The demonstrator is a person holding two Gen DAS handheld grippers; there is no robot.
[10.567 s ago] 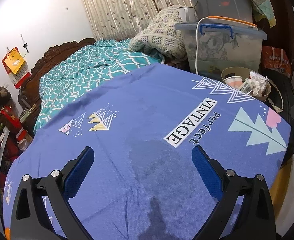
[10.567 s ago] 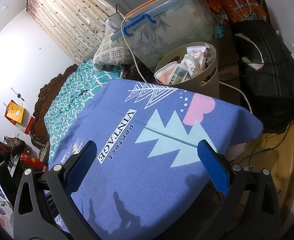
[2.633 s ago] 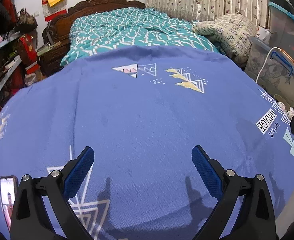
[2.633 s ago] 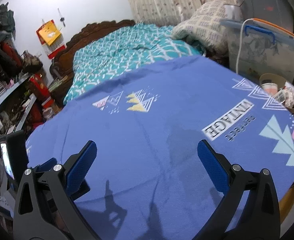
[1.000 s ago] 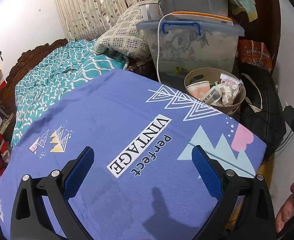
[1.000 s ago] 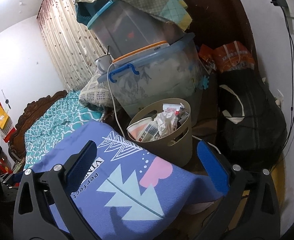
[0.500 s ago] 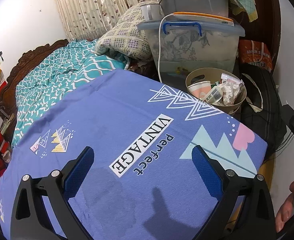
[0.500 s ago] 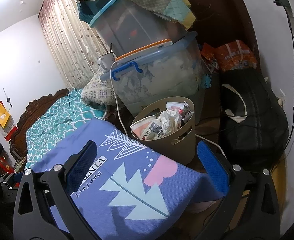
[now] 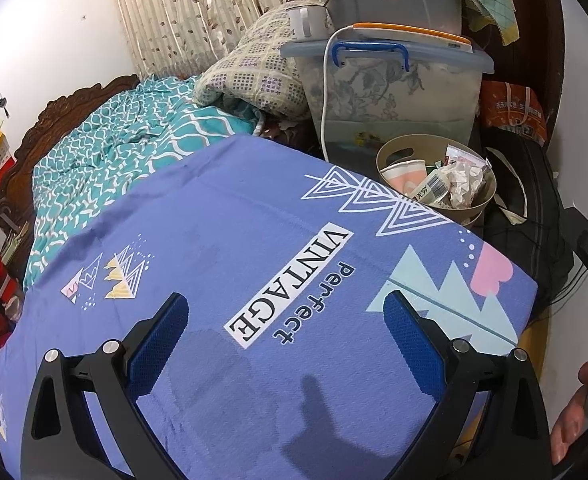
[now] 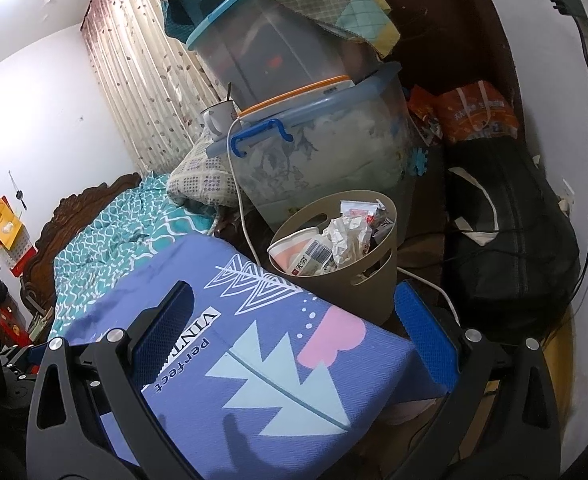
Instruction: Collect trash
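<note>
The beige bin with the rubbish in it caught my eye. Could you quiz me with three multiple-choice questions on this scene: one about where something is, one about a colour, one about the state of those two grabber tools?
1. Where is the beige bin?
A. on the bed
B. beyond the blue cloth's far corner, in front of the clear storage box
C. on a shelf

2. What colour is the storage box's handle?
A. blue
B. red
C. green

3. How are the left gripper and right gripper?
A. both shut on trash
B. one holds a cup
C. both open, empty

Answers: 1 B, the bin sits past the cloth by the box; 2 A, the handle shows blue; 3 C, the fingers stand wide apart, nothing between.
</note>
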